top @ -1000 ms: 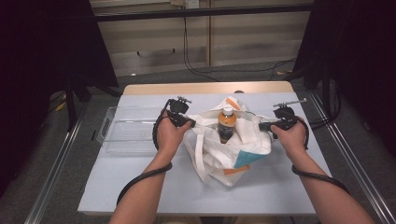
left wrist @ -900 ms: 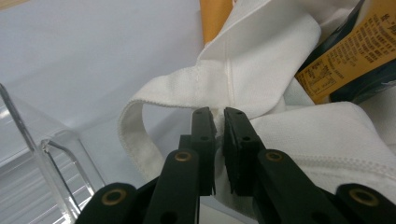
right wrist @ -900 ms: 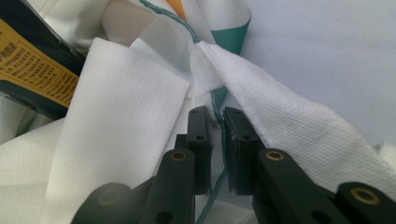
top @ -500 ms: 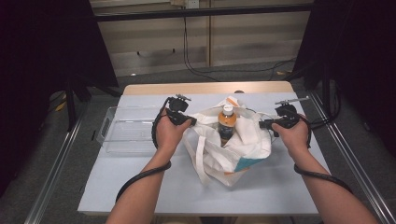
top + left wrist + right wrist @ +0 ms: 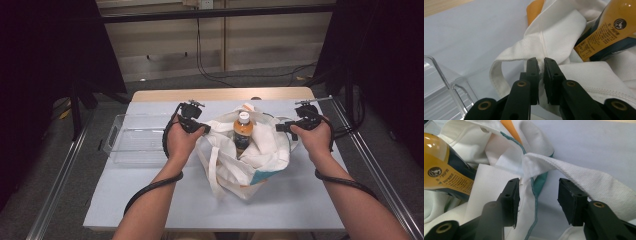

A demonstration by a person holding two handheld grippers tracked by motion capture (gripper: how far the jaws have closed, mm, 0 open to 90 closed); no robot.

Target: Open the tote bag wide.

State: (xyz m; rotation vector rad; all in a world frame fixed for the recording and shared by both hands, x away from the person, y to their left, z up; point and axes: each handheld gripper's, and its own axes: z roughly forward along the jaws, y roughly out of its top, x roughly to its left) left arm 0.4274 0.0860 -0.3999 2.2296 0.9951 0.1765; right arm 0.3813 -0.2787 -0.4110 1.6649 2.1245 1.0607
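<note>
A white cloth tote bag (image 5: 260, 157) lies open on the pale table, with an orange drink bottle (image 5: 242, 131) standing in it. My left gripper (image 5: 202, 129) is at the bag's left rim, shut on the white fabric (image 5: 549, 47) of the bag's edge. My right gripper (image 5: 280, 127) is at the bag's right rim; its jaws have just been opening and stand apart around the rim and strap (image 5: 579, 176) without pressing them. The bottle (image 5: 446, 173) with its dark label lies to the left of the right gripper's jaws; the bottle (image 5: 609, 32) also shows in the left gripper view.
A clear plastic bin (image 5: 135, 142) sits on the table left of the bag; its wall (image 5: 446, 82) is close beside the left gripper. A long bag strap (image 5: 212, 170) trails toward the front. Metal rails run along both table sides.
The right gripper's jaws have spread apart and let go of the bag's right rim. The left gripper, bag and bottle have stayed in place.
</note>
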